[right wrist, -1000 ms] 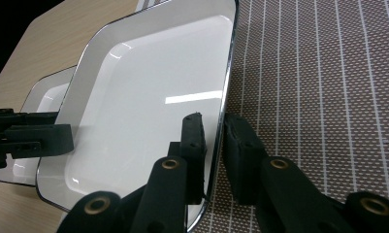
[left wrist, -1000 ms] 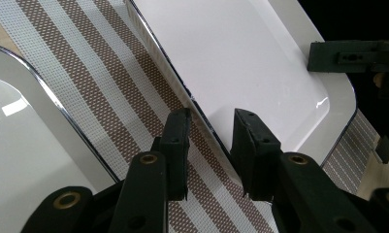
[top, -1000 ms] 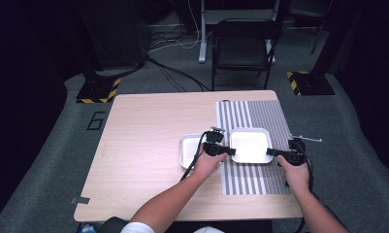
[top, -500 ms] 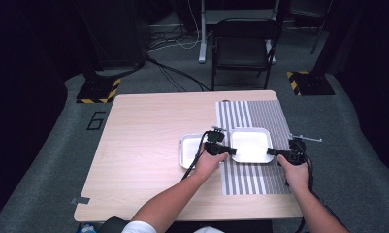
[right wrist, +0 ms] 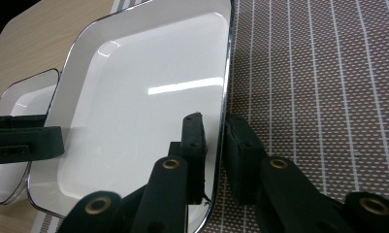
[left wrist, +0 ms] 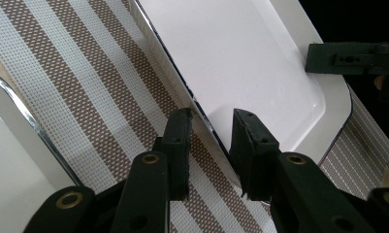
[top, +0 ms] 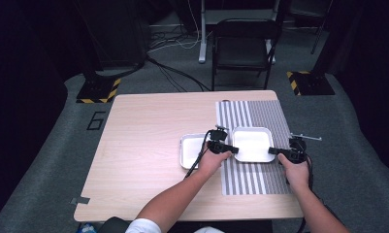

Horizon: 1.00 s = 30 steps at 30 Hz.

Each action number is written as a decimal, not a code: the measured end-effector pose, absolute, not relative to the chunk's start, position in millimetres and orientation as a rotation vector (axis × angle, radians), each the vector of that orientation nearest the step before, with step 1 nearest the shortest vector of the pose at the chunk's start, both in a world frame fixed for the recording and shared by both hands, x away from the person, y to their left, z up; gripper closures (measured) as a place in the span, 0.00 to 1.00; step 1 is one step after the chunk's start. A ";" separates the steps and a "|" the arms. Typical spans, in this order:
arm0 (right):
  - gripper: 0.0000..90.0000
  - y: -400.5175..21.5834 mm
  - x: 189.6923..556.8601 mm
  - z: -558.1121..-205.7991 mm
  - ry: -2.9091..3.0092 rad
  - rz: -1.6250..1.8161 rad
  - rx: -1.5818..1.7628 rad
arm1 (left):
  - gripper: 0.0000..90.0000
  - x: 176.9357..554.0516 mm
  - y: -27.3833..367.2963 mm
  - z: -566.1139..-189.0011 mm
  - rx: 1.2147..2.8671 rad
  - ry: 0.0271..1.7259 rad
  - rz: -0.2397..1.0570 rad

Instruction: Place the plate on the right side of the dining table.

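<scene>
A white square plate with a dark rim lies over the striped placemat, held from both sides. My left gripper is shut on its left rim. In the left gripper view the jaws straddle the edge of the plate. My right gripper is shut on the opposite rim. Its jaws clamp the edge of the plate in the right gripper view. A smaller white plate sits just left of it on the wooden table.
The placemat covers the table's right part, with bare wood to the left. A folding chair stands beyond the far edge. Hazard-striped stand bases and cables lie on the grey floor.
</scene>
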State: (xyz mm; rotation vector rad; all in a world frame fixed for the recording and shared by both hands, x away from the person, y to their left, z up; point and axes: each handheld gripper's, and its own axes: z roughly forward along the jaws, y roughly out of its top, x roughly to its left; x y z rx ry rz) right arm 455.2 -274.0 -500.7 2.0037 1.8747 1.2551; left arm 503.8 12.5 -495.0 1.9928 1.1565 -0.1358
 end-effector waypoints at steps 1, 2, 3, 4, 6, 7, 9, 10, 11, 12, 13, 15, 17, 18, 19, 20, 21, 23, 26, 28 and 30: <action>0.88 -274.2 456.2 -501.3 1.874 1.249 2.005 | 0.77 504.7 12.2 -495.7 1.992 1.160 -0.137; 0.88 -274.2 457.0 -501.8 1.873 1.247 2.009 | 0.77 505.5 11.5 -496.9 1.989 1.167 -0.137; 0.88 -274.3 457.9 -502.2 1.876 1.243 2.007 | 0.77 505.5 11.5 -496.9 1.989 1.167 -0.137; 0.88 -273.9 458.8 -502.5 1.873 1.238 2.010 | 0.77 506.5 10.1 -498.9 1.998 1.174 -0.136; 0.88 -274.0 460.5 -503.5 1.876 1.224 2.003 | 0.77 507.1 8.7 -501.0 2.002 1.171 -0.141; 0.88 -274.5 461.2 -504.0 1.874 1.222 2.003 | 0.77 507.1 8.7 -501.0 2.002 1.171 -0.141; 0.89 -275.3 462.2 -504.8 1.868 1.222 2.014 | 0.77 508.0 8.0 -502.3 2.020 1.167 -0.145; 0.89 -275.7 462.7 -505.4 1.868 1.215 2.014 | 0.77 507.6 5.5 -504.1 2.032 1.167 -0.138; 0.89 -276.0 462.8 -506.0 1.869 1.210 2.011 | 0.76 507.6 5.5 -504.1 2.032 1.167 -0.138; 0.89 -275.7 463.1 -506.4 1.865 1.200 2.016 | 0.76 507.6 2.9 -505.6 2.044 1.169 -0.133; 0.89 -275.6 462.9 -506.9 1.863 1.199 2.016 | 0.76 508.0 2.5 -506.1 2.052 1.170 -0.131; 0.88 -275.3 462.3 -508.0 1.865 1.189 2.016 | 0.76 508.9 2.6 -507.6 2.055 1.166 -0.130; 0.88 -275.3 462.0 -508.6 1.865 1.190 2.019 | 0.76 509.0 2.2 -508.3 2.059 1.167 -0.138; 0.88 -275.4 461.9 -509.0 1.867 1.188 2.018 | 0.76 508.9 1.9 -508.7 2.058 1.167 -0.138; 0.88 -275.5 461.9 -509.4 1.866 1.186 2.022 | 0.76 508.9 1.5 -509.1 2.062 1.164 -0.134; 0.88 -275.6 462.0 -509.7 1.865 1.183 2.022 | 0.76 508.6 1.1 -509.1 2.067 1.162 -0.139; 0.88 -275.6 462.0 -509.7 1.865 1.183 2.022 | 0.76 508.6 1.1 -509.1 2.067 1.162 -0.139; 0.87 -276.1 461.8 -509.8 1.861 1.186 2.015 | 0.76 508.1 0.2 -508.5 2.074 1.159 -0.143; 0.83 -276.2 461.1 -509.1 1.854 1.195 2.025 | 0.74 508.0 0.7 -508.5 2.071 1.153 -0.146; 0.80 -276.3 460.4 -508.2 1.850 1.202 2.022 | 0.73 507.0 1.6 -507.2 2.062 1.155 -0.148; 0.78 -276.2 458.9 -506.8 1.846 1.199 2.008 | 0.71 506.0 3.4 -505.4 2.059 1.155 -0.145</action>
